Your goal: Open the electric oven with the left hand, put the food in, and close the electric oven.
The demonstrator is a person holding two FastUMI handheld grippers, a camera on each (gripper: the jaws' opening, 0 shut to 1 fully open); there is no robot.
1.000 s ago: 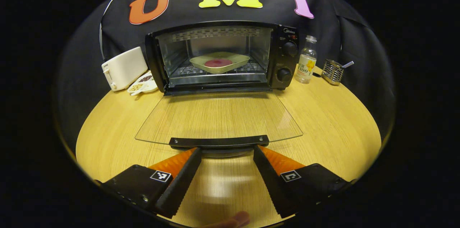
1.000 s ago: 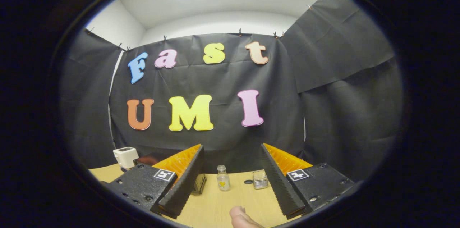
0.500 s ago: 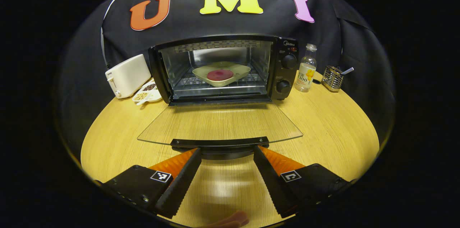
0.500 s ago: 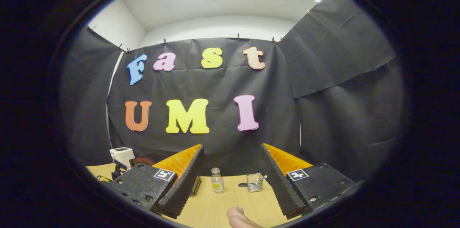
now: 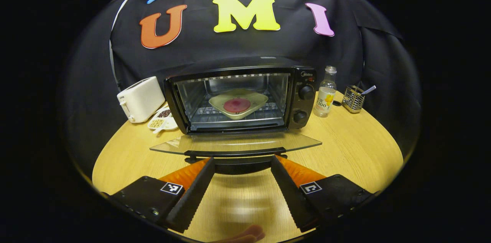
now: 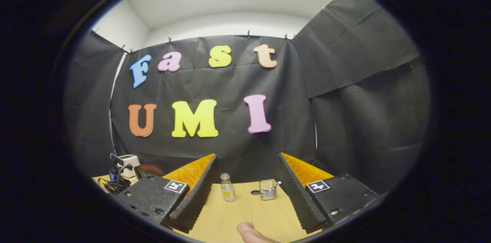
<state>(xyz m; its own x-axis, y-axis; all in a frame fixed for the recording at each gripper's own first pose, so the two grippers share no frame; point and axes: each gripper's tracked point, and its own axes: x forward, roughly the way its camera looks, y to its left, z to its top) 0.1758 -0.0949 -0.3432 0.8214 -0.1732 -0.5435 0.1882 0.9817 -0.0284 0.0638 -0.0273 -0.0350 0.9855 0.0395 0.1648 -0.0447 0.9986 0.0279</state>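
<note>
Closing is the step in hand, as we judge it: the food [image 5: 236, 105], a dark red round, sits in a pale dish [image 5: 251, 98] on the wire rack inside the electric oven [image 5: 239, 97], which stands at 12 o'clock in the left gripper view. Glass door [image 5: 234, 144] hangs part-open, near level, its dark handle [image 5: 238, 158] at the front edge.

Left gripper [image 5: 241, 170]: jaws spread wide, tips just under and to either side of the handle; we cannot tell whether they touch it. Nothing pinched.

Right gripper [image 6: 247, 197]: jaws spread, holding nothing, raised and pointed at the booth wall, well apart from the oven.

Handling, our judgement: door is rigid glass on a bottom hinge, smooth and breakable, likely light but apt to slam. Best hold is the handle bar at mid-span, lifting from beneath, not the bare glass edge.

Around the oven: white toaster [image 5: 140, 98] and small seed dishes [image 5: 163, 119] at 9 o'clock; clear bottle [image 5: 325, 93] and wire cutlery holder [image 5: 353, 99] at 3 o'clock, all on the wooden table [image 5: 356, 151].
</note>
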